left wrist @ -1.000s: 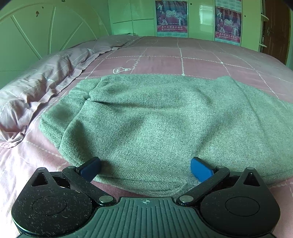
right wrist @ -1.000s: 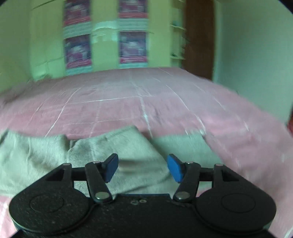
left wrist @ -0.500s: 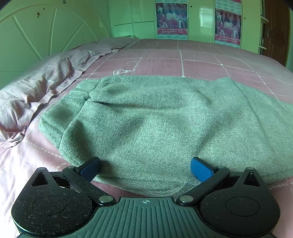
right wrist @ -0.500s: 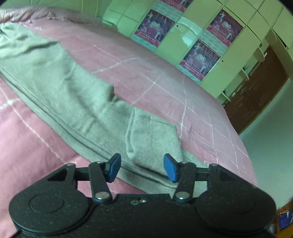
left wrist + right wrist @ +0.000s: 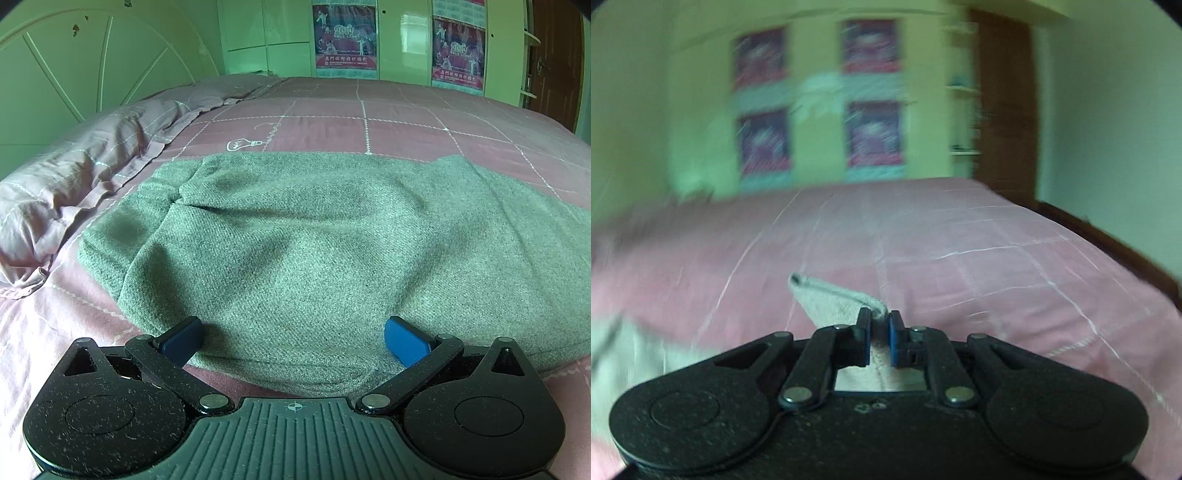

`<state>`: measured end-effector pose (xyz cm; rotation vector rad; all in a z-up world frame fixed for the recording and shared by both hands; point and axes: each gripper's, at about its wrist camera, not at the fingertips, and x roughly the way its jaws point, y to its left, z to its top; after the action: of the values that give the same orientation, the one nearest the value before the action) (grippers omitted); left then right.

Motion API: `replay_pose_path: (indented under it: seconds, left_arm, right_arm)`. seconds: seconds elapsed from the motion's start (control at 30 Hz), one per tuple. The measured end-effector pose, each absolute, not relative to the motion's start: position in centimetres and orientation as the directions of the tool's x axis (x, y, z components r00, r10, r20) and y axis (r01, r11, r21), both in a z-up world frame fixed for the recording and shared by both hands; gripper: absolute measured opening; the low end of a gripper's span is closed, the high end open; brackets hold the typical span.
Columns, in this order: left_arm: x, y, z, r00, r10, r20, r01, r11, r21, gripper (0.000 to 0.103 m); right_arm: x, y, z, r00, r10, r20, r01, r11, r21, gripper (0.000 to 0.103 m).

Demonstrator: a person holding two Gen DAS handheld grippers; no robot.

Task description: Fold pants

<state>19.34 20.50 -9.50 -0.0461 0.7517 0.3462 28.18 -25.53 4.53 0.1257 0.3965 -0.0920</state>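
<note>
Grey-green woollen pants (image 5: 295,251) lie spread across the pink bed, their wide upper part filling the left wrist view. My left gripper (image 5: 293,338) rests open at their near edge, its blue pads on either side of the cloth without pressing it. In the blurred right wrist view my right gripper (image 5: 879,334) is shut on an end of the pants (image 5: 831,299), which sticks up lifted above the bedspread. More pale cloth (image 5: 631,354) trails at the lower left there.
A pink checked bedspread (image 5: 406,122) covers the bed. A rumpled pillow (image 5: 66,184) lies along the left by the green headboard (image 5: 74,85). Green cupboards with posters (image 5: 345,46) stand behind the bed and a brown door (image 5: 1004,107) is at the far right.
My right gripper closed on an end of the pants and rose with it, the view swinging from the cloth to the far wall. The left gripper has not moved.
</note>
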Motion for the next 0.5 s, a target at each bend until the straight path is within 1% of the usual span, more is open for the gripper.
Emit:
replay_pose_path:
  seconds: [0.03, 0.07, 0.13, 0.2, 0.3, 0.43, 0.5]
  left_arm:
    - [19.3, 20.5, -9.5, 0.677, 0.29, -0.676, -0.324, 0.943, 0.081, 0.103]
    - [19.4, 20.6, -9.5, 0.678, 0.289, -0.676, -0.323, 0.943, 0.079, 0.103]
    - [19.4, 20.6, -9.5, 0.679, 0.285, -0.677, -0.321, 0.944, 0.076, 0.103]
    - [19.5, 20.8, -9.5, 0.678, 0.277, -0.681, -0.312, 0.947, 0.074, 0.103]
    - [19.7, 21.2, -9.4, 0.67, 0.252, -0.698, -0.291, 0.954, 0.065, 0.103]
    - [19.9, 21.4, -9.3, 0.664, 0.236, -0.709, -0.278, 0.959, 0.059, 0.103]
    - [19.8, 21.3, -9.4, 0.666, 0.24, -0.706, -0.282, 0.958, 0.06, 0.103]
  right_arm:
    - [27.8, -27.8, 4.5, 0.912, -0.108, -0.395, 0.18, 0.972, 0.151, 0.001]
    - [27.6, -29.8, 3.9, 0.895, -0.141, -0.423, 0.237, 0.954, 0.182, 0.001]
    - [27.5, -34.3, 0.6, 0.832, -0.149, -0.534, 0.351, 0.888, 0.298, 0.001]
    - [27.6, -36.7, -2.9, 0.765, -0.119, -0.633, 0.411, 0.846, 0.338, 0.001]
    - [27.2, -36.7, -3.8, 0.769, -0.095, -0.632, 0.381, 0.862, 0.334, 0.001]
    - [26.4, -36.7, -2.0, 0.813, -0.051, -0.581, 0.348, 0.841, 0.414, 0.001]
    - [26.2, -36.8, -2.0, 0.812, -0.027, -0.583, 0.345, 0.829, 0.441, 0.003]
